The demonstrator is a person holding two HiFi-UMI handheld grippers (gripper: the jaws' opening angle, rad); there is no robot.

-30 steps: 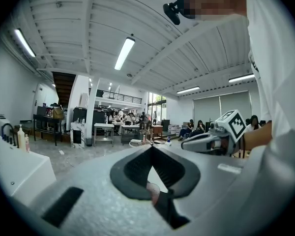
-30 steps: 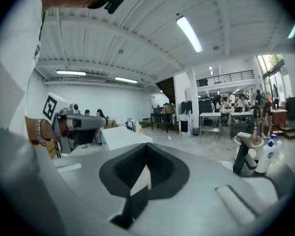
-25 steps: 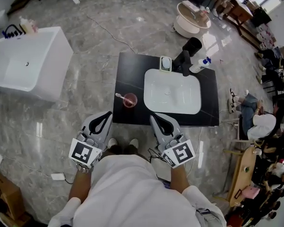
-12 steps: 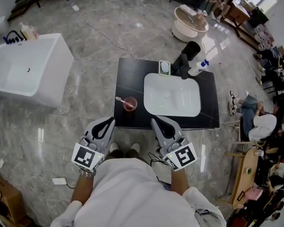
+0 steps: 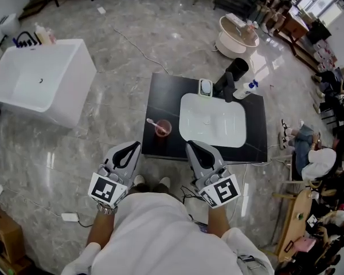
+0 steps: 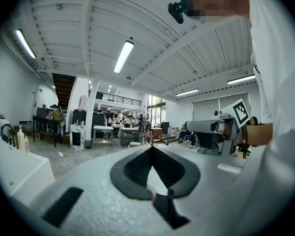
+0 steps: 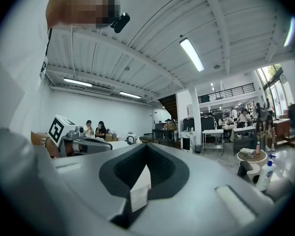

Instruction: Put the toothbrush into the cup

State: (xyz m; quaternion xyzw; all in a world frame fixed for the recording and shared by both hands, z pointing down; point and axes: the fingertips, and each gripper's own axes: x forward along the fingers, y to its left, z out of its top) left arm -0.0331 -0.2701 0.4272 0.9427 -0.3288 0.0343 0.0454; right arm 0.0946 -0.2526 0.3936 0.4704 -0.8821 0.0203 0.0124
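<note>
We stand at the near edge of the black counter [image 5: 160,90], both grippers drawn in close to the body and short of anything on the counter. The left gripper [image 5: 133,146] has its jaws closed tip to tip with nothing between them, and the right gripper [image 5: 192,148] is the same: pads meeting, empty.

The pink cup [image 5: 163,128] sits on the counter's left part, just beside the white basin [image 5: 212,119]. The toothbrush [image 5: 154,122] shows as a pale stick angled up and to the left from the cup's mouth. From here it is too small for us to tell whether its lower end sits inside the cup or merely lies across the rim.

We judge that no grasp is in hand at this moment. If the brush is only resting on the rim, the next move calls for us to bring one gripper forward, probably the left since it is nearer, part its jaws, and pinch the thin handle without knocking the light cup. The other gripper may need to steady the cup.
</note>
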